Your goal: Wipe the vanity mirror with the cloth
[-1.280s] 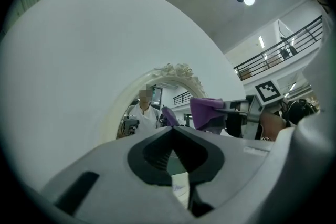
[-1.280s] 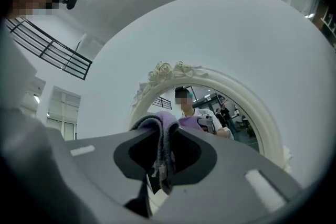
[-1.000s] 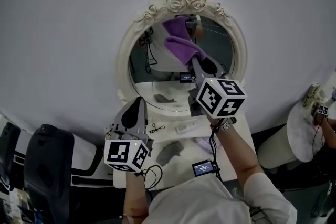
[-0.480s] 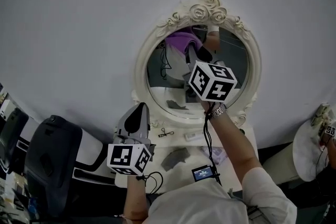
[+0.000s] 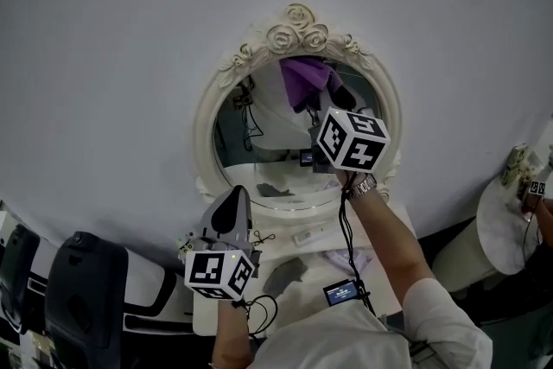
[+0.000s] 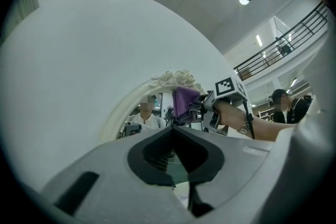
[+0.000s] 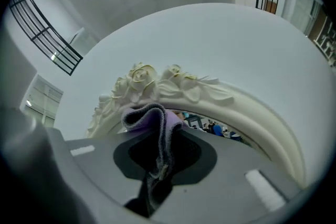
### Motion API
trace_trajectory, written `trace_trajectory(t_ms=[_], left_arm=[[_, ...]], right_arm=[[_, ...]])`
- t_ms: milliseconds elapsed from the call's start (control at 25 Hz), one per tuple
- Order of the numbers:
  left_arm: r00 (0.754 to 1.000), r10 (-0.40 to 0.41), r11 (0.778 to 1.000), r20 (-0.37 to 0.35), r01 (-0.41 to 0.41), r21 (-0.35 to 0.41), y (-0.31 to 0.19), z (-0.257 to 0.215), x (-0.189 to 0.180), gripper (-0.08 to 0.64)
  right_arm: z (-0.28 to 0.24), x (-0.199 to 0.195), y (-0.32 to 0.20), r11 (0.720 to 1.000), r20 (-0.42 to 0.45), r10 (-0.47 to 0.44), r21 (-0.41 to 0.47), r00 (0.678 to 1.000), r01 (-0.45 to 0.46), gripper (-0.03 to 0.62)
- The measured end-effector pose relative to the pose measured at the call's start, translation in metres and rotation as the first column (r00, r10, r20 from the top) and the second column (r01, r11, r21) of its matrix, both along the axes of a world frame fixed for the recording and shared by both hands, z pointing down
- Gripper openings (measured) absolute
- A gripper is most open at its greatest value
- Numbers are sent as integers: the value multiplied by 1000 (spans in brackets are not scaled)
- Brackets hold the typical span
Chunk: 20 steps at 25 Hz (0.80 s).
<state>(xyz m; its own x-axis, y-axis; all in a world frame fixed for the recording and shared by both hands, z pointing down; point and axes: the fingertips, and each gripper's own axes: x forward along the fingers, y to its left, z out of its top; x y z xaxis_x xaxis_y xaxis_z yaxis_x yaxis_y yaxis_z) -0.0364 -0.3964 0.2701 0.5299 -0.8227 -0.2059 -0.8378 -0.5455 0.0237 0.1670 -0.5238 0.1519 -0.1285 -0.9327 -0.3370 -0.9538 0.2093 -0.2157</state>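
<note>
In the head view my right tongs (image 5: pixel 330 96) sit mostly behind their own marker cube (image 5: pixel 352 140), which also covers the lower right of the mirror (image 5: pixel 259 143). I cannot tell whether the cloth (image 5: pixel 307 75) lies flat on the glass. In my right gripper view the tongs' body hides most of the glass below the mirror's rose crest, and the bits (image 5: pixel 307 234) on the worktop (image 5: pixel 275 225) under the mirror are too small to name.
</note>
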Motion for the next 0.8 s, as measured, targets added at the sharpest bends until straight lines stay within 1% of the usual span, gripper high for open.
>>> trace_trajectory(t_ms=[200,320,440,560,640,720,800], left_arm=[[995,99,995,14,-99,3,-5,1,37,1],[990,144,990,-2,-144,3,-6,-1,52,1],[984,175,984,-6,-175,9,-5,-3,63,0],[984,175,984,-6,-175,6,-3,-1,63,0],[986,168,986,-6,-168,-10,-4,3,60,2],[989,148,989,-3,-148,-28,-3,7,53,1],[994,108,994,7,-108,-35,1,10,41,2]], right_arm=[[11,57,5,994,36,104,-40,994,-102,54],[15,77,10,988,11,142,-58,990,-141,55],[21,88,16,983,-6,171,-73,985,-171,54],[25,83,23,987,14,146,-62,989,-145,54],[27,69,25,993,-6,114,-43,993,-114,54],[32,46,25,996,-38,74,-37,997,-76,54],[40,15,24,999,-50,7,-44,999,-9,54]])
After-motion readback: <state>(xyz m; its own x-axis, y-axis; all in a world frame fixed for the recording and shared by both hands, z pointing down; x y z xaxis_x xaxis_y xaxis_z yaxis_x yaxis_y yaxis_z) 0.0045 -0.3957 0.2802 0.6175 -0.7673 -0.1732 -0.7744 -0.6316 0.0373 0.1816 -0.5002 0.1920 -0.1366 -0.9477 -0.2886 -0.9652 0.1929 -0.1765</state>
